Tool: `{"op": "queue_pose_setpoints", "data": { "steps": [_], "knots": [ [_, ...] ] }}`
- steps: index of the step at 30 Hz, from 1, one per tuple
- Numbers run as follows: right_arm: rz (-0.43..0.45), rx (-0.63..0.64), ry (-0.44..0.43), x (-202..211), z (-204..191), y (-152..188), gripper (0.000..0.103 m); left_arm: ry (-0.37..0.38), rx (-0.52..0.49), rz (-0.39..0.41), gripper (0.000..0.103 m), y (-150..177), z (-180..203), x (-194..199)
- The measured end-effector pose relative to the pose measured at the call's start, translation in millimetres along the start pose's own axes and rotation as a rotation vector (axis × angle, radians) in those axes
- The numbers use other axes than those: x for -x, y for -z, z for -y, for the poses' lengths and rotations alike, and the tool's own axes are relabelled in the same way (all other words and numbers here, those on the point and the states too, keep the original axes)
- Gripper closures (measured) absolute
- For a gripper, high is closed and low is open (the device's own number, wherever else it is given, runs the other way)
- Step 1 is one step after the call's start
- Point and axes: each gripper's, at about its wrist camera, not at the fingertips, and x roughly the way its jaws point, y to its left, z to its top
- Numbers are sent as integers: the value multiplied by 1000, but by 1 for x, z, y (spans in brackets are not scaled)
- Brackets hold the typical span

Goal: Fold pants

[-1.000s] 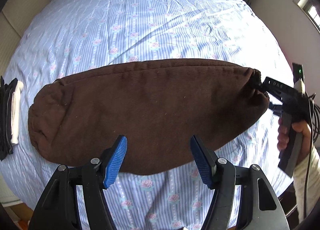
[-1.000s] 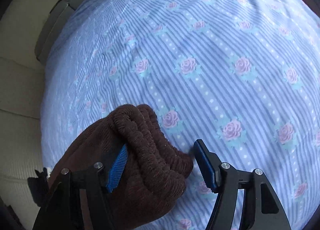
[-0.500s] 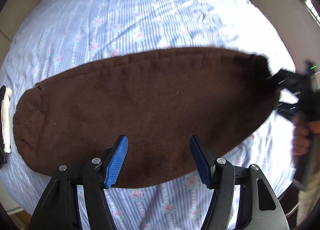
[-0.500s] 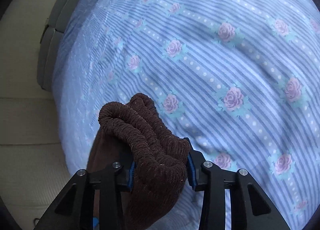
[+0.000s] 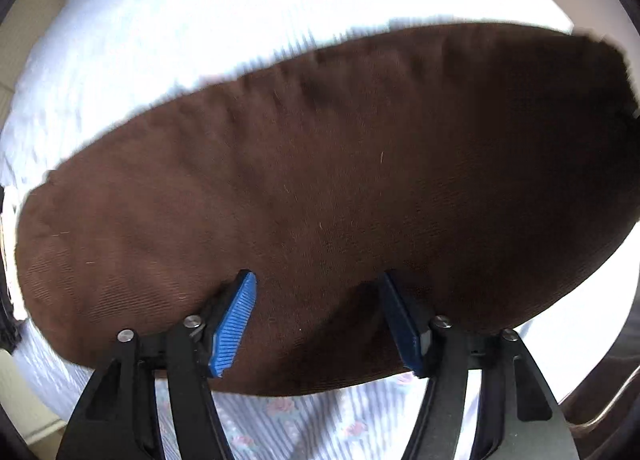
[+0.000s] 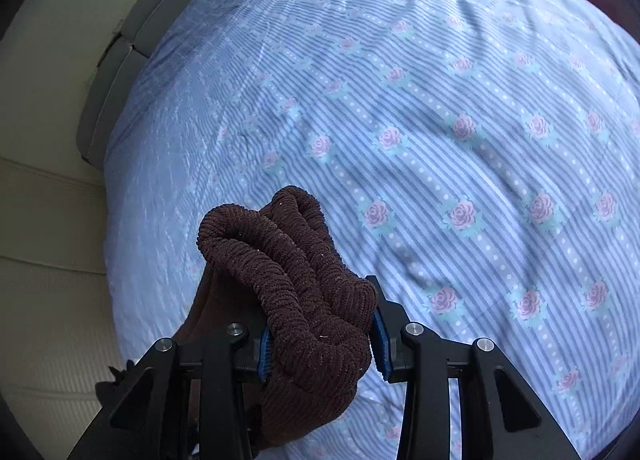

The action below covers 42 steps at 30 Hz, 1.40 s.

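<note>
The brown corduroy pants (image 5: 340,188) lie folded lengthwise across the bed and fill most of the left wrist view. My left gripper (image 5: 320,320) is open, its blue pads over the near edge of the pants, the fabric between them. In the right wrist view my right gripper (image 6: 320,334) is shut on the bunched, ribbed end of the pants (image 6: 296,260) and holds it above the bedsheet. The right gripper is out of the left wrist view.
The bed is covered with a blue striped sheet with pink roses (image 6: 440,140). A grey headboard or bed edge (image 6: 116,72) and a cream wall lie to the left in the right wrist view. A dark garment (image 5: 6,324) lies at the far left edge of the left wrist view.
My left gripper has moved down and forward onto the near edge of the pants. My right gripper has closed on the bunched end and lifted it.
</note>
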Motion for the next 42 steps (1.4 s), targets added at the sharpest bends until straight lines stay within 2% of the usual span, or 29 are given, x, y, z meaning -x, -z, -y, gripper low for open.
{"op": "queue_pose_setpoints", "data": {
  "steps": [4, 8, 14, 17, 20, 26, 31, 35, 38, 40, 42],
  "knots": [
    [69, 126, 35, 29, -49, 7, 64, 55, 115, 126, 38, 15, -44, 64],
    [143, 303, 65, 52, -114, 29, 63, 22, 202, 213, 37, 40, -105, 108],
    [201, 507, 51, 64, -211, 80, 64, -17, 311, 298, 38, 76, -194, 147],
    [207, 610, 69, 53, -256, 116, 64, 3, 365, 319, 38, 86, -237, 157],
    [187, 689, 89, 30, -292, 153, 64, 15, 388, 327, 38, 97, -264, 158],
    [73, 856, 159, -35, -351, 232, 64, 18, 400, 317, 38, 116, -312, 154],
    [-31, 952, 218, -86, -374, 282, 64, 20, 437, 291, 38, 127, -345, 143],
    [-108, 974, 276, -119, -379, 302, 62, 2, 464, 273, 38, 136, -369, 134],
    [-155, 987, 295, -131, -381, 314, 52, -13, 494, 258, 37, 144, -385, 130],
    [-192, 1006, 283, -133, -383, 325, 36, -25, 512, 254, 35, 148, -394, 129],
    [-228, 1005, 241, -125, -384, 336, 32, -32, 524, 254, 34, 151, -401, 130]
  ]
}}
